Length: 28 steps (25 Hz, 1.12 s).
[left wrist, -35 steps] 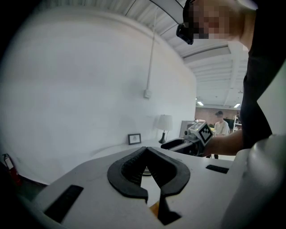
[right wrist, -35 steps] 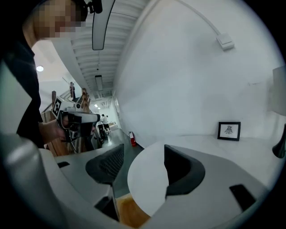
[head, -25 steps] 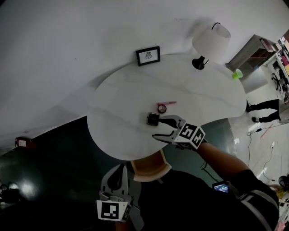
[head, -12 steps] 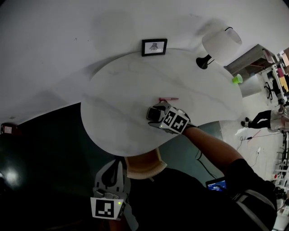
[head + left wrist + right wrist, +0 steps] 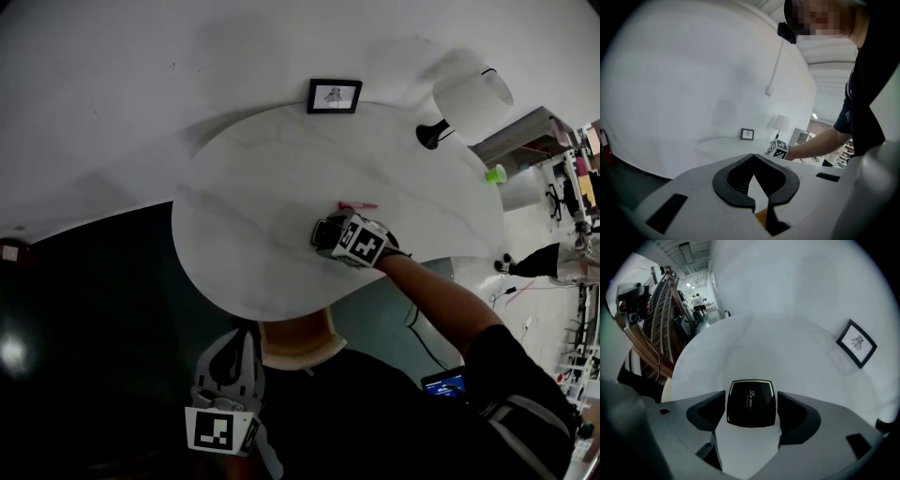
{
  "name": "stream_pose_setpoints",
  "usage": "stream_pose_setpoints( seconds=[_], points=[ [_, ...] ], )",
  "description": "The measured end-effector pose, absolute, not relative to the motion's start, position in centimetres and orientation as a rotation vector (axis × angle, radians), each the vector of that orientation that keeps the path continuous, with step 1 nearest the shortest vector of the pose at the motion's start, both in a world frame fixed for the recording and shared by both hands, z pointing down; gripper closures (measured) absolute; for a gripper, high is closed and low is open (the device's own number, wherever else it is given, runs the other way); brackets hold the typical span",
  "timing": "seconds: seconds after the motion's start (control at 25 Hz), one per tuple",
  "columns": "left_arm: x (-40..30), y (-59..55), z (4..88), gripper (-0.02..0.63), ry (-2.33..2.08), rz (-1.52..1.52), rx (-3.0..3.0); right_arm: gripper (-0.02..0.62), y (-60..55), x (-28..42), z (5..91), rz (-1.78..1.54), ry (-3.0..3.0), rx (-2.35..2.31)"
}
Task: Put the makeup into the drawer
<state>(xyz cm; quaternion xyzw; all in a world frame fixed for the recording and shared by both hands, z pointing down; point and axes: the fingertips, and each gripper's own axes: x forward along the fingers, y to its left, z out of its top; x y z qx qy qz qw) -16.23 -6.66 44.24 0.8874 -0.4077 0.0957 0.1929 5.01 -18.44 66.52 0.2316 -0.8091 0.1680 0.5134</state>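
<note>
Right gripper view: gripper (image 5: 751,397) widening, compact (image 5: 751,405) between jaws.

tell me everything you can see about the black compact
The compact is a flat, glossy black square with rounded corners, a pale rim line and gold script on its closed lid. It lies flat on the white table, between the jaws of the right gripper, which have just been opening and seem clear of its sides.
</note>
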Motion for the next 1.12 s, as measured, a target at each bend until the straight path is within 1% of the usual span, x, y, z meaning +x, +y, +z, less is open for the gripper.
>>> stream_pose_setpoints(
  seconds=[0.48,1.12],
  points=[
    [-17.6,-5.0,43.9,0.595,-1.182,0.292,2.458,0.307,-17.8,5.2,66.8,0.391,-1.933,0.573],
    [-17.9,-3.7,42.4,0.595,-1.241,0.272,2.445,0.307,-13.1,1.2,63.1,0.388,-2.061,0.479]
  ],
)
